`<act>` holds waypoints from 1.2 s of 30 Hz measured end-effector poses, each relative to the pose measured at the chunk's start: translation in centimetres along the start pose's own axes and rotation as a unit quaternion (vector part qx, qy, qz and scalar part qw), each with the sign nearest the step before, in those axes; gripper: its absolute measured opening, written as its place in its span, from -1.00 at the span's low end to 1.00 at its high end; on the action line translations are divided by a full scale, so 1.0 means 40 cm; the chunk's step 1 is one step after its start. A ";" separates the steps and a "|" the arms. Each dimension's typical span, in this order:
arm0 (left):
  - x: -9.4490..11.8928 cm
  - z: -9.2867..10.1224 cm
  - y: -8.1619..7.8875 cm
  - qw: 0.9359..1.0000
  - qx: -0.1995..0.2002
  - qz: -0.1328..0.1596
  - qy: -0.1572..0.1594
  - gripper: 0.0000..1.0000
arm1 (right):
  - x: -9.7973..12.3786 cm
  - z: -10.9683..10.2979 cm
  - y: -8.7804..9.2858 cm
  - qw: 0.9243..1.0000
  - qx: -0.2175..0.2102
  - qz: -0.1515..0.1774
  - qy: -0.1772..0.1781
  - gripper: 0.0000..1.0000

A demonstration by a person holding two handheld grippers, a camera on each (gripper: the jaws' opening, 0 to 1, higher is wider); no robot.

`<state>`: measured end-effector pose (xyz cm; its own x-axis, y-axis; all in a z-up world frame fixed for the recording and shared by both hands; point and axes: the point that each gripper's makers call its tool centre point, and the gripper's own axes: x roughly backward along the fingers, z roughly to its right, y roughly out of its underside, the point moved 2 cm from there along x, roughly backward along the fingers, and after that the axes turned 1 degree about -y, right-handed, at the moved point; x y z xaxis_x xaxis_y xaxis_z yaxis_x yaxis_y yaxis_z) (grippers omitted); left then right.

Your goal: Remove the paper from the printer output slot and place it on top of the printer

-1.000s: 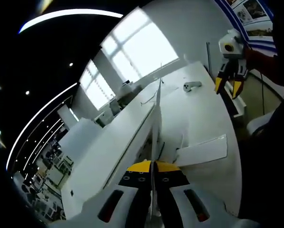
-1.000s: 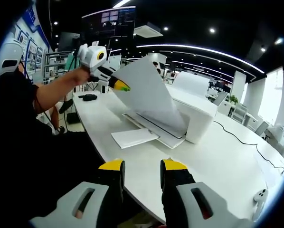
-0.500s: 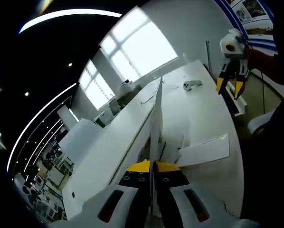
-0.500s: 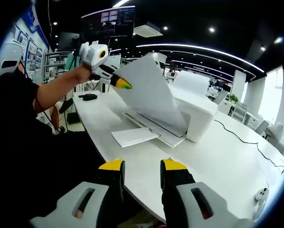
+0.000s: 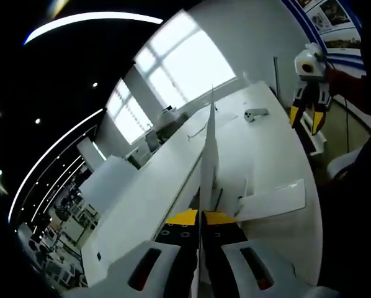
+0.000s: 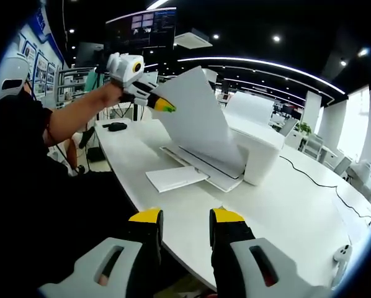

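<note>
The paper [image 6: 198, 121] is up in the air, a single white sheet held at its upper left corner by the left gripper [image 6: 161, 107], yellow tips clamped tight on the edge. Its lower end hangs down to the printer's front, right by the output tray [image 6: 201, 169]; can't tell if it's fully clear of the slot. In the left gripper view the paper [image 5: 207, 161] is seen edge-on, a thin white blade rising straight out from between that gripper's [image 5: 200, 218] closed jaws.

The printer [image 6: 250, 146] is a white box on the surface [image 6: 285, 205], w/ the tray sticking out toward the person and a white flap [image 6: 174, 179] lying flat at the front of it. Same flap [image 5: 272, 200] shows right of the paper in the left gripper view.

The right gripper [image 6: 185, 217] hovers at the near edge of the surface, jaws parted w/ a clear gap, nothing in them. From the other side you see it [image 5: 311, 115] hanging well off to the right, tips pointing down, apart.

A black cable [image 6: 312, 180] runs across the surface behind the printer, and a small white gadget [image 6: 340, 254] sits near the far right edge. A dark object [image 6: 116, 127] lies at the far left end. The person's forearm [image 6: 80, 115] reaches up to the left gripper. Office w/ ceiling lights in the background, big windows [image 5: 173, 68] in the left gripper view.
</note>
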<state>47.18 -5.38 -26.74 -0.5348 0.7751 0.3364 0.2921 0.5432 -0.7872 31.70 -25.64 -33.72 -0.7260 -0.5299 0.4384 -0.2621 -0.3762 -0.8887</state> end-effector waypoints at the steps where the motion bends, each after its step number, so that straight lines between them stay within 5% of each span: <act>1: -0.001 -0.003 0.001 1.000 0.003 0.000 -0.001 -0.89 | 0.000 0.000 0.000 1.000 0.000 0.000 0.000 -0.48; 16: -0.011 -0.048 0.014 1.000 0.027 0.005 -0.002 -0.89 | 0.000 0.001 -0.010 1.000 0.005 -0.001 0.000 -0.48; 36: -0.021 -0.063 0.000 1.000 0.010 -0.003 0.000 -0.89 | -0.004 -0.001 -0.012 1.000 0.006 -0.003 -0.001 -0.48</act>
<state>49.63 -5.22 -25.74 -0.5362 0.7717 0.3421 0.2733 0.5422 -0.7946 31.92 -25.36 -33.38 -0.7228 -0.5302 0.4433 -0.2586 -0.3873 -0.8849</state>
